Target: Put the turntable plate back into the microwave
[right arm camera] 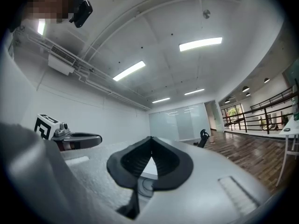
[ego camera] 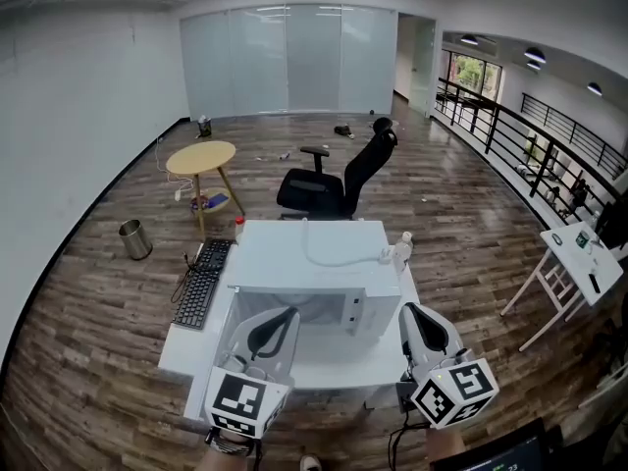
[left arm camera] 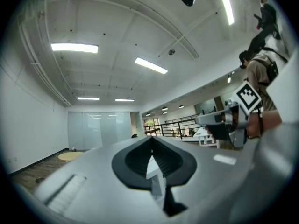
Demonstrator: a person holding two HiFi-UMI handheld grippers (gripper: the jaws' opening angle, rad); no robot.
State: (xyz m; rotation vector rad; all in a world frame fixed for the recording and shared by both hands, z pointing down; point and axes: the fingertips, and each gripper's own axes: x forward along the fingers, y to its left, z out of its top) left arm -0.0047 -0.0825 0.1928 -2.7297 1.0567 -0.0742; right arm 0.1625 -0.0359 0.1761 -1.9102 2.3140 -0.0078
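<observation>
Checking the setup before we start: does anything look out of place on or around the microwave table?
A white cable with its plug lies loose across the top of the microwave. The black keyboard sits right at the left edge of the table, cord trailing beside it. Small items litter the far floor.

Black keyboard point(ego camera: 201, 283): laid along the left edge of the white worktop point(ego camera: 182, 349).
Black office chair point(ego camera: 339, 180): stood on the wooden floor point(ego camera: 88, 351) beyond the worktop's far edge.
Round wooden side table point(ego camera: 201, 158): placed left of the chair.
Metal waste bin point(ego camera: 134, 239): set on the floor, left of the worktop.
</observation>
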